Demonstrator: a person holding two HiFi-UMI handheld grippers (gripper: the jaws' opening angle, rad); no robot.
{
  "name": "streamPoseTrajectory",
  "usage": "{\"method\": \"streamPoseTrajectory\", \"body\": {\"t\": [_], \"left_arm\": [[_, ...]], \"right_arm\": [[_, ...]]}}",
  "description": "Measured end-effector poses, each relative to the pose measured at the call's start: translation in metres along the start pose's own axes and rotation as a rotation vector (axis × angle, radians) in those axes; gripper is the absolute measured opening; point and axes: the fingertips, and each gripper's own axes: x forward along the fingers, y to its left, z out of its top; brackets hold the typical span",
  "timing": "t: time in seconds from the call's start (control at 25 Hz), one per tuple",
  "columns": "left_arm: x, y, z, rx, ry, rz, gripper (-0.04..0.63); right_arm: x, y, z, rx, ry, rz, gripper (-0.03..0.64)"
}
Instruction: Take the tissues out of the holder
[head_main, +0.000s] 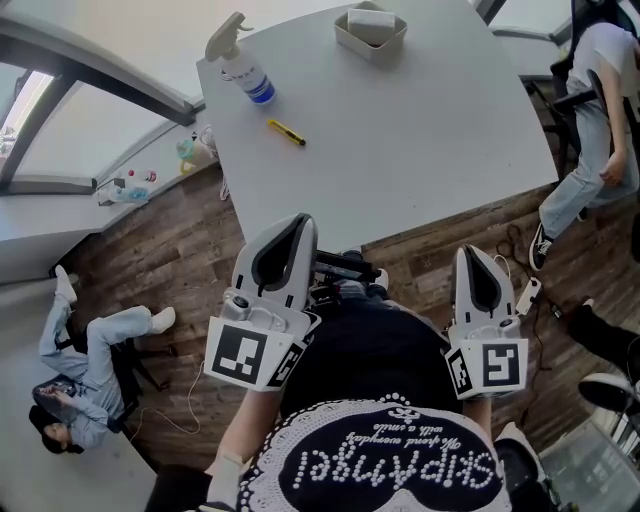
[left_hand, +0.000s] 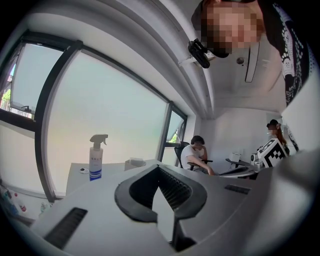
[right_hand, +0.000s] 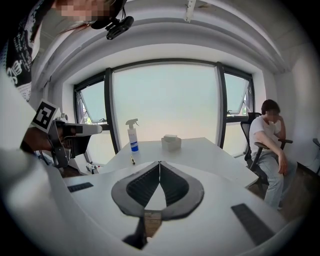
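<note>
Nothing done yet: tissues (head_main: 371, 17) untouched in the holder (head_main: 370, 40).

Left tongs (head_main: 300, 222) and right tongs (head_main: 470, 255) closed tight, empty, near the 6 o'clock edge of the bench (head_main: 420, 130); holder well apart at 12 o'clock, past the spray bottle (head_main: 245, 70). Reach, grip and lift all left.

wood floor (head_main: 170, 265), matt white tbl (head_main: 420, 130), matt holder (head_main: 352, 38)

1. Black top (head_main: 370, 350) with white beaded lettering (head_main: 400, 462), seemingly edged in lace-like white trim.
2. Left gripper (head_main: 298, 225) and right gripper (head_main: 470, 255): white moulded shells, dark grey ribbed pads (right_hand: 142, 186).
3. Each carries a marker cube (head_main: 243, 355) with black-and-white squares.
</note>
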Motion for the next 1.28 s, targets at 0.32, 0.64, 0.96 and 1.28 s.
{"method": "streamPoseTrajectory", "body": {"t": [0.32, 0.64, 0.96, 1.28], "left_arm": [[-0.002, 0.022, -0.003, -0.013, 0.004, 0.006, 0.002], [-0.008, 0.036, -0.005, -0.022, 0.004, 0.014, 0.002], [-0.008, 0.044, -0.003, -0.030, -0.008, 0.031, 0.002], [-0.002, 0.047, -0.002, -0.036, -0.006, 0.074, 0.002]], "right_arm": [[0.016, 0.015, 0.004, -0.008, 0.006, 0.010, 0.013], [0.025, 0.029, 0.007, -0.016, 0.005, 0.019, 0.014], [0.032, 0.031, 0.016, -0.030, -0.008, 0.030, 0.012], [0.045, 0.024, 0.021, -0.041, 0.002, 0.070, 0.014]]}}
